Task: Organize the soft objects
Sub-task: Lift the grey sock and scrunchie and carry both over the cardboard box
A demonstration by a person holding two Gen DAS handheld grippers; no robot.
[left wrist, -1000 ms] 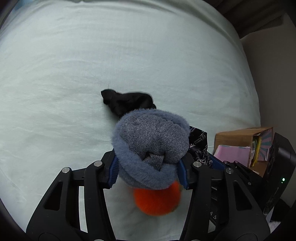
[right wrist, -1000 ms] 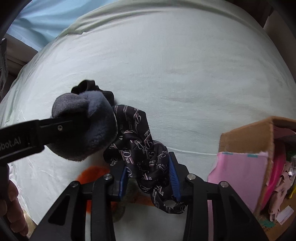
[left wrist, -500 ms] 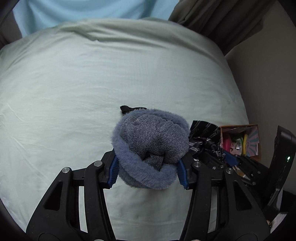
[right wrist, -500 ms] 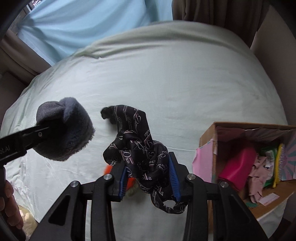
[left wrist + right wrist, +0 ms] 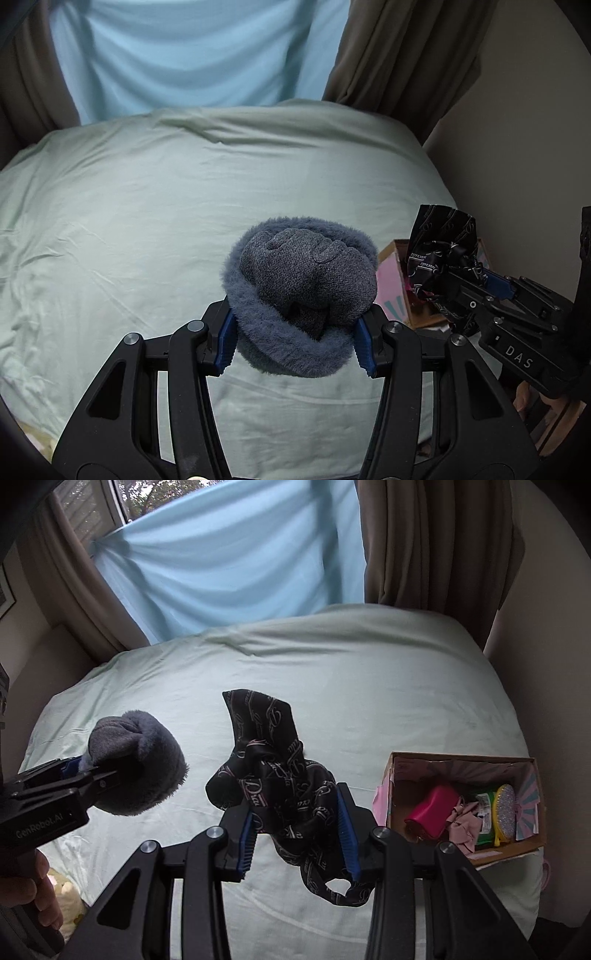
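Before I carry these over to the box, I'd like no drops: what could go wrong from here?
1. The black scarf is bunched in the right tongs with a loose tail hanging below; it could snag on the cardboard box rim or slip free.
2. The grey fuzzy hat is plump and soft in the left tongs; it might squeeze out.
3. The box already holds several things, so room looks tight.
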